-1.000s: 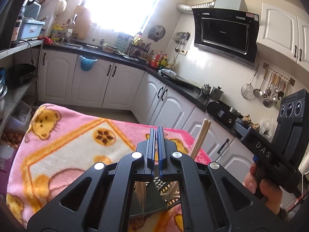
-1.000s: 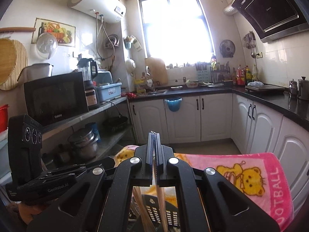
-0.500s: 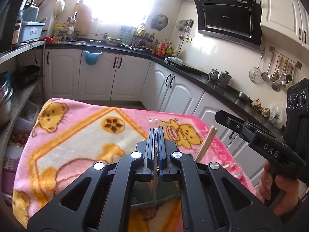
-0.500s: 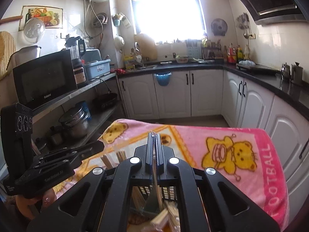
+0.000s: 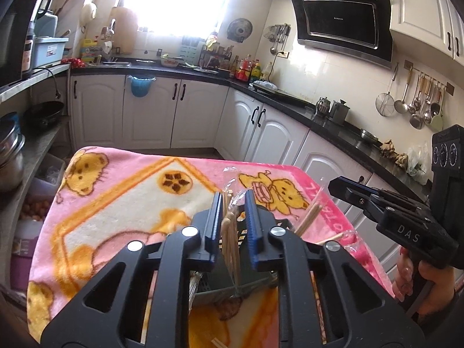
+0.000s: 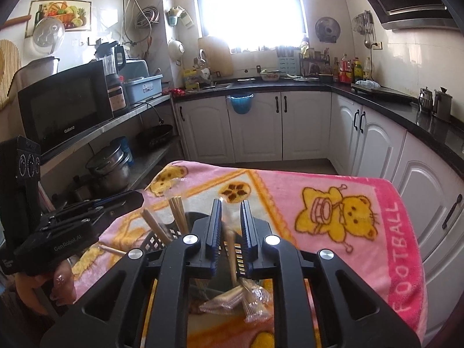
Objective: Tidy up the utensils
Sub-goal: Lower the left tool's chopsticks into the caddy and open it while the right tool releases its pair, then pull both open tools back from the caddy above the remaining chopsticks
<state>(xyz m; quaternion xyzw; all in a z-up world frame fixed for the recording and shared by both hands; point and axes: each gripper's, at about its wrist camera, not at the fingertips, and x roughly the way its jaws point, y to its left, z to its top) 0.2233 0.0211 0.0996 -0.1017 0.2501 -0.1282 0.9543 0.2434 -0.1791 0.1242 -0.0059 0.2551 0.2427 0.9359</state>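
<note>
Just opened on both grippers, jaws now parted. Left view: left gripper [image 5: 232,213] loose around chopsticks [image 5: 229,240] standing in dark basket [image 5: 220,285] on pink blanket [image 5: 121,200]. Right view: right gripper [image 6: 231,223] likewise apart, astride one chopstick [image 6: 231,256]; wrapped chopsticks [image 6: 240,297] lying below.

- "DAS" stands in pale letters on the side of the right gripper [image 5: 343,185], seen from the left wrist.
- "GenRobot.AI" is printed on the body of the left gripper [image 6: 136,200], seen from the right wrist.
- "Galanz" sits on the front of the black microwave [image 6: 62,110].
- "FOOTBALL" runs along the pink border of the blanket [image 6: 401,258].
</note>
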